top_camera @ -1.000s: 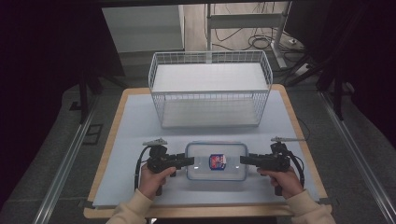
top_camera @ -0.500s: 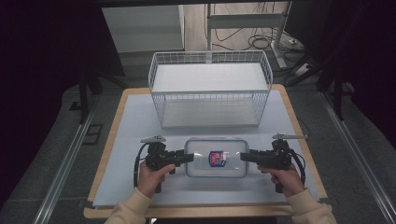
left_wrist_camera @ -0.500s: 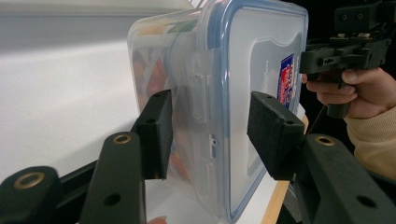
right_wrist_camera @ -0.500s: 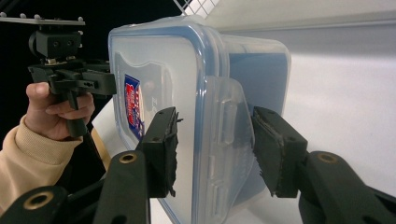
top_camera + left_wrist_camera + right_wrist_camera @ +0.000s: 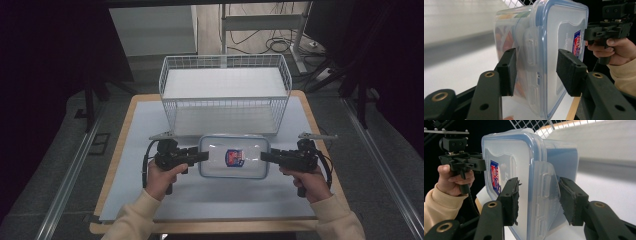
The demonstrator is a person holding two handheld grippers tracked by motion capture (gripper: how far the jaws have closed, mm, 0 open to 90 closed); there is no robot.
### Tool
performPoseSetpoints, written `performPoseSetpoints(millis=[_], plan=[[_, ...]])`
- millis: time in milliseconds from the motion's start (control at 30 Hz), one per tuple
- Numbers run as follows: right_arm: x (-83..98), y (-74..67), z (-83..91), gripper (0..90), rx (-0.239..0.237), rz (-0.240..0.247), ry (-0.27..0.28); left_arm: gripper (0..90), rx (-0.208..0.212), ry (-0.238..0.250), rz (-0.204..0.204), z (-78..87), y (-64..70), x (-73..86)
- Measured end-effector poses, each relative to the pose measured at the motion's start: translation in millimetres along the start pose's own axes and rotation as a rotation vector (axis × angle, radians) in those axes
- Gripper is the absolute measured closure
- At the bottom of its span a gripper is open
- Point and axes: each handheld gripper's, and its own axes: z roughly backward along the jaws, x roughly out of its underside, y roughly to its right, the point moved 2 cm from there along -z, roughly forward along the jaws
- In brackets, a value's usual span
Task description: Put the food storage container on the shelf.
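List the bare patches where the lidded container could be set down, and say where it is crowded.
Free: the mat left of the wire basket, the strip right of it, the near mat before the hands, and the basket's floor. Crowded: mid-table, where the left tool and right tool clamp the container.

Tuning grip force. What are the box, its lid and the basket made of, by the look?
Box: clear, glossy plastic, likely rigid; the contents show through its wall.
Lid: translucent plastic with a blue seal rim and moulded latch flaps, smooth finish.
Basket: thin wire mesh, white, probably coated metal.
Both grippers, left gripper and right gripper, clamp the box by its ends.
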Motion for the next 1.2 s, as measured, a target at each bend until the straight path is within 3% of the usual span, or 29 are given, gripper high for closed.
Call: performPoseSetpoints(millis=[300, 633, 1200], plan=[[-23.3, -11.9, 6.0, 52.0, 0.010, 0.047, 0.011, 51.9, 0.013, 0.025, 0.002, 6.2, 3.4, -13.3], [-53.1, -21.9, 11.3, 52.3, 0.004, 0.079, 0.054, 52.0, 0.013, 0.056, -0.025, 16.8, 9.4, -45.6], [-100.8, -33.7, 7.7, 52.3, 0.006, 0.135, 0.066, 52.0, 0.009, 0.100, -0.060, 30.1, 6.0, -88.3]])
